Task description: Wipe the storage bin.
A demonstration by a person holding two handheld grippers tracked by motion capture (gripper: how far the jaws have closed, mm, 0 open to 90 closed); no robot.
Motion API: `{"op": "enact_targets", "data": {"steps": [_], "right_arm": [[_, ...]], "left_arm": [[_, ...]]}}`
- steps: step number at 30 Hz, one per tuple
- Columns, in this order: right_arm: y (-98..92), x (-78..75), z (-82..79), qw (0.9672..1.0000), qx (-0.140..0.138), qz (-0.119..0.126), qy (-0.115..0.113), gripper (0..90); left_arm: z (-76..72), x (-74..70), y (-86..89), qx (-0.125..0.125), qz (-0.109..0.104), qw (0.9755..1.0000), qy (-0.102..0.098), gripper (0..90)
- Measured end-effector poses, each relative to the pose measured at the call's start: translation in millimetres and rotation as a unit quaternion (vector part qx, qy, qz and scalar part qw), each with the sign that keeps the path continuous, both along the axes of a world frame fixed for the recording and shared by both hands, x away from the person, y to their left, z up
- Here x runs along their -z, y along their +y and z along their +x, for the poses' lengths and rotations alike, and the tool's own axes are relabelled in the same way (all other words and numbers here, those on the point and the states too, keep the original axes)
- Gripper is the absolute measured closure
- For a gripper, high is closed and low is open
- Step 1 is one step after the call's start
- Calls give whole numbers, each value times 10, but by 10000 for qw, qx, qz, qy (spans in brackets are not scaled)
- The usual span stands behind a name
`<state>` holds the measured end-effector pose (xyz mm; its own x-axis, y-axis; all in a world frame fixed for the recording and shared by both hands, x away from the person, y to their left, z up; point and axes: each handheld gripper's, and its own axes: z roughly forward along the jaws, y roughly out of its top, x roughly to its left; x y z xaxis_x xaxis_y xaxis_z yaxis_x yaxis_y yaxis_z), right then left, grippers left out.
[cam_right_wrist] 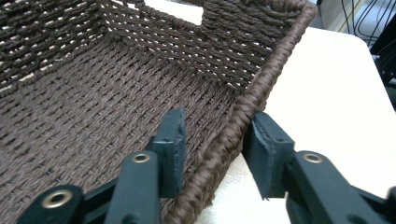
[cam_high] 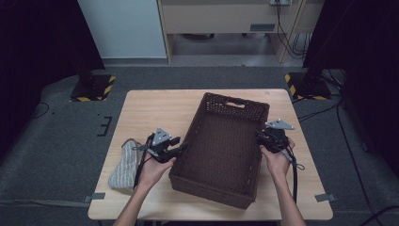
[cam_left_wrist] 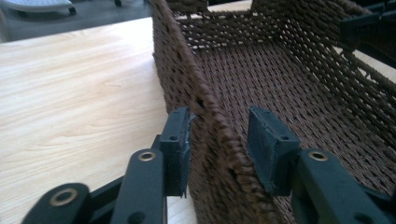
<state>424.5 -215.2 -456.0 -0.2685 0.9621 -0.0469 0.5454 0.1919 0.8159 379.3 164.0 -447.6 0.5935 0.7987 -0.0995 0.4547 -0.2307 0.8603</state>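
No readable text, label, brand or number anywhere. Only signs: yellow-and-black hazard stripes on the left stand base [cam_high: 94,88] and on the right stand base [cam_high: 301,86].

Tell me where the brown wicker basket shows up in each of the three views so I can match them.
High view: the basket lies centre-right on the table, between both grippers.
Left gripper view: its side wall runs up between the jaws, its inside at right.
Right gripper view: its rim rises between the jaws, its inside at left.
Shared landmark: the handle cutout in the far end wall.
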Motion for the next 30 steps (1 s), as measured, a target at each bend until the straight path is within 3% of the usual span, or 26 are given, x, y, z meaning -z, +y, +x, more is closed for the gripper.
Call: {"op": "enact_targets", "data": {"steps": [3, 5, 9, 12, 17, 20, 22, 26, 30], "right_arm": [[-11, -19, -69, 9997, -14, 212, 77, 498], [2, -44, -142, 9997, -50, 247, -16, 477], [2, -28, -237, 9996, -149, 231, 89, 540], [2, -26, -238, 9996, -180, 205, 81, 562], [23, 7, -146, 9995, -229, 219, -32, 608], [40, 9, -77, 9995, -251, 169, -44, 625], [33, 5, -63, 9995, -255, 179, -32, 619], [24, -24, -128, 9991, -185, 374, -89, 542], [27, -44, -209, 9994, -137, 312, -80, 512]], "left_arm": [[-9, 4, 0, -45, -39, 10000, -28, 615], [-27, 2, -13, -3, -3, 10000, -79, 655], [-83, -1, -33, -21, 39, 9998, -178, 731], [-146, 11, -19, -123, -165, 9997, -126, 752], [-255, 5, -28, -128, -156, 9997, -137, 726], [-249, -15, -44, -161, -22, 9998, -138, 653], [-212, -29, -45, -227, -68, 9996, -179, 626], [-143, -32, -52, -307, -67, 9994, -164, 592], [-94, 25, -95, -300, -103, 9995, -29, 615]]}}
